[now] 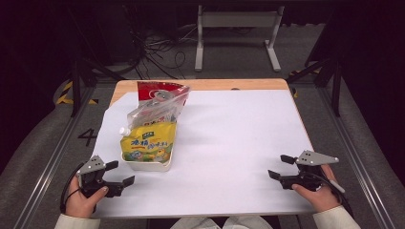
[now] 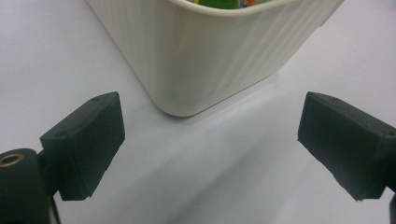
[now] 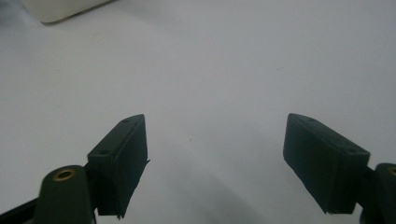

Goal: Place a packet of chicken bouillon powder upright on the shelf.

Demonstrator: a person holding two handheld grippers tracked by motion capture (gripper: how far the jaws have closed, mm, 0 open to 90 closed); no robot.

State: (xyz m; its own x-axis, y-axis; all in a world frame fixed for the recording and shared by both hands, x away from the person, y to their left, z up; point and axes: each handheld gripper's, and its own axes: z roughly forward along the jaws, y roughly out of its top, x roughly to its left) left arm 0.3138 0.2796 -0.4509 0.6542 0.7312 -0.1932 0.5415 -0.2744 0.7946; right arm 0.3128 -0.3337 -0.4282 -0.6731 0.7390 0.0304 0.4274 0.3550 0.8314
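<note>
High view shows the white tub [image 1: 149, 165] of snack bags [image 1: 147, 143] sitting on the left of the bench [image 1: 229, 143], while the left tool [image 1: 120, 174] and right tool [image 1: 278, 167] wait wide and empty at the near corners, likely ready to reach in

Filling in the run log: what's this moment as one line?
left gripper: open, empty, near white bin | right gripper: open, empty, over white mat | bin: holds yellow pouch, clear bag
</note>
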